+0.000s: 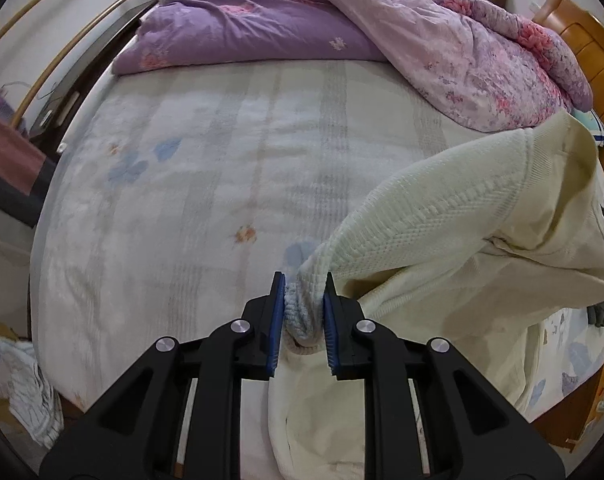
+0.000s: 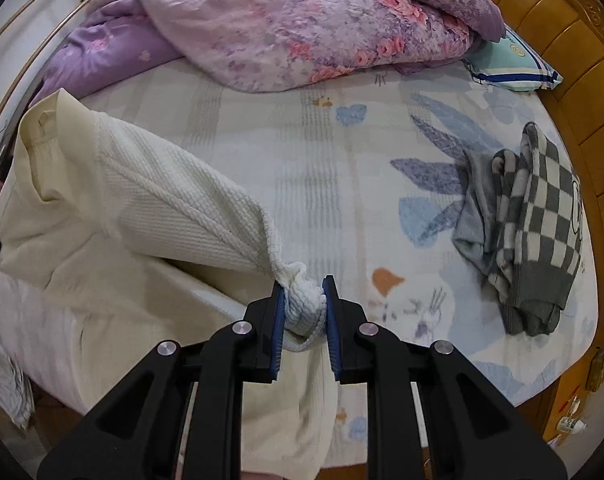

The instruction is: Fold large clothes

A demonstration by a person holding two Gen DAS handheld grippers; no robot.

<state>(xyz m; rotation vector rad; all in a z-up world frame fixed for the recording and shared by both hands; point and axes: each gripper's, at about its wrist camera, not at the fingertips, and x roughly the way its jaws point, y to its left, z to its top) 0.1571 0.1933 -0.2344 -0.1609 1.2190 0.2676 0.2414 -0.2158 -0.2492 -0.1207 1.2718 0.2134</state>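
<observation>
A large cream knitted sweater point(image 1: 442, 216) hangs stretched above the bed between both grippers. My left gripper point(image 1: 304, 296) is shut on a bunched end of one ribbed sleeve, its blue pads pressing the cloth from both sides. In the right wrist view the same cream sweater point(image 2: 149, 200) spreads to the left, and my right gripper point(image 2: 304, 296) is shut on the bunched end of the other sleeve. The sweater's body sags down between the two sleeves and drapes over the bed's near edge.
The bed point(image 1: 205, 184) has a pale floral sheet. A purple quilt point(image 1: 261, 28) lies heaped at the far side. A grey checkered garment point(image 2: 534, 224) lies on the right, near the wooden headboard point(image 2: 574, 60). A striped pillow point(image 2: 514, 68) and floor laundry point(image 1: 29, 392) are also there.
</observation>
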